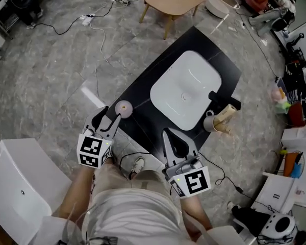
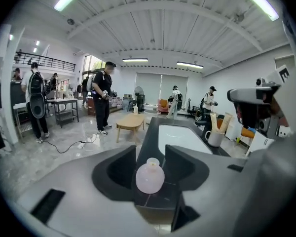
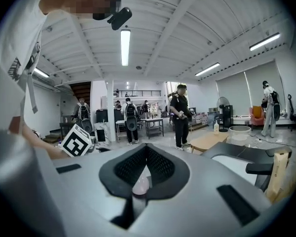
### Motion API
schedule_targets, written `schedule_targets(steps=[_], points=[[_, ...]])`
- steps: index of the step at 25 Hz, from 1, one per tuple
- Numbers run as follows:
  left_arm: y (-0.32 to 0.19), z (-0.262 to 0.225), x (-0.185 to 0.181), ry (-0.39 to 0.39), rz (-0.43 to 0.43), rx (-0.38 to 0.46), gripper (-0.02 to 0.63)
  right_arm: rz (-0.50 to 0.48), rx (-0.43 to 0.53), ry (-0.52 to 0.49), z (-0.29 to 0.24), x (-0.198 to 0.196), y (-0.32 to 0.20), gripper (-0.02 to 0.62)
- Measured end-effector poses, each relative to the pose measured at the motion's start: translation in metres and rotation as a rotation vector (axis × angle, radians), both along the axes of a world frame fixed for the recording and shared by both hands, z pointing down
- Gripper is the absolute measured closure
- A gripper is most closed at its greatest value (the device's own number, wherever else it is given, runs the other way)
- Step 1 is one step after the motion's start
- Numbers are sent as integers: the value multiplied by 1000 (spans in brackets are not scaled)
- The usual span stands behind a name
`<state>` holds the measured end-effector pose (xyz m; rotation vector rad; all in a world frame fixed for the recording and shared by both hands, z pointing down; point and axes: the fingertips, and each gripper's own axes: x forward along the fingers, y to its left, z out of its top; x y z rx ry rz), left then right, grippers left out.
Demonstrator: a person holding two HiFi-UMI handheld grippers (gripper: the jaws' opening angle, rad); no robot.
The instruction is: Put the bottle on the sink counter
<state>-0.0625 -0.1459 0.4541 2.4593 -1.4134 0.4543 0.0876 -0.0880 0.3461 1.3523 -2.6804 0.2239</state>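
Note:
A small pale pink bottle [image 1: 123, 107] stands upright on the near left corner of the black sink counter [image 1: 143, 103]. My left gripper [image 1: 111, 114] reaches it from the near side. In the left gripper view the bottle [image 2: 149, 177] fills the gap between the dark jaws of the left gripper [image 2: 150, 149]. The pads sit right beside its sides, and I see no squeeze. My right gripper [image 1: 168, 133] hovers over the counter's near edge, shut and empty. In the right gripper view the tips of the right gripper [image 3: 147, 147] meet, and a sliver of the pink bottle [image 3: 140, 185] shows below them.
A white basin [image 1: 186, 88] fills the counter's middle, with a black faucet [image 1: 222, 98] and a cup of sticks [image 1: 219, 120] on its right. A white box [image 1: 15, 182] stands at my left. A wooden table [image 1: 173, 1] and floor cables lie beyond.

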Motion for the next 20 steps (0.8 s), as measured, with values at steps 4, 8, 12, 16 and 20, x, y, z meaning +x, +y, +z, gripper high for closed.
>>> schedule_targets(steps=[4, 8, 12, 16, 20], points=[[3, -30, -13, 5, -54, 51, 465, -27, 36, -6, -20, -5, -1, 584], [7, -63, -30, 8, -113, 117, 517, -59, 46, -37, -35, -8, 0, 584], [12, -94, -53, 26, -199, 167, 572, -84, 84, -52, -56, -14, 0, 584], [20, -128, -67, 44, -253, 212, 592, -96, 127, -56, -77, -15, 1, 584], [29, -161, -79, 71, -280, 267, 592, -93, 165, -53, -91, -10, 3, 584]])
